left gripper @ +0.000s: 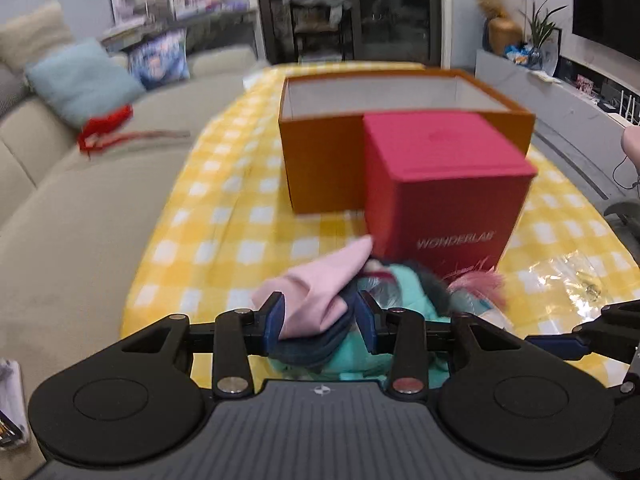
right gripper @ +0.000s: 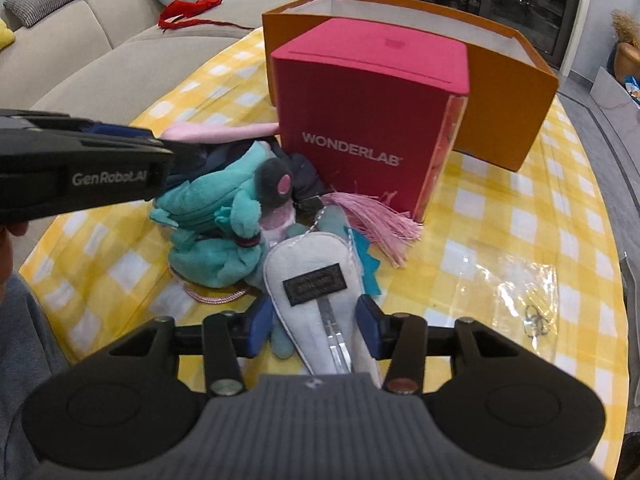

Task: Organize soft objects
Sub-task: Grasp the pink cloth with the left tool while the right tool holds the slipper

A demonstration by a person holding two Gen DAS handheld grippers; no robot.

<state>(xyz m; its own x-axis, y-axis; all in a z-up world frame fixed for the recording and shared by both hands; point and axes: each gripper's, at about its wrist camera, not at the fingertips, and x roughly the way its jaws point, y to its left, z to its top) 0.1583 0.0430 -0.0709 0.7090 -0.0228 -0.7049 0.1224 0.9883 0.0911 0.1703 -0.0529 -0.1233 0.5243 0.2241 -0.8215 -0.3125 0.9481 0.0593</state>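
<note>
My left gripper [left gripper: 322,316] is shut on a bundle of pink cloth [left gripper: 320,292] and dark blue cloth [left gripper: 316,346], just above a teal plush toy [right gripper: 208,216]. From the right wrist view, this gripper [right gripper: 164,148] enters from the left with the pink cloth [right gripper: 224,132] sticking out of it. My right gripper [right gripper: 316,326] is open, with a white felt pouch [right gripper: 308,276] lying between its fingers on the table. A pink tassel [right gripper: 380,220] spreads out beside the pouch. The pile sits in front of a red WONDERLAB box [right gripper: 360,120].
An open orange box [right gripper: 508,120] stands behind the red one on the yellow checked tablecloth [right gripper: 520,216]. A clear plastic bag [right gripper: 520,300] lies at the right. A beige sofa [right gripper: 80,40] with a red ribbon [right gripper: 188,10] and cushions runs along the left.
</note>
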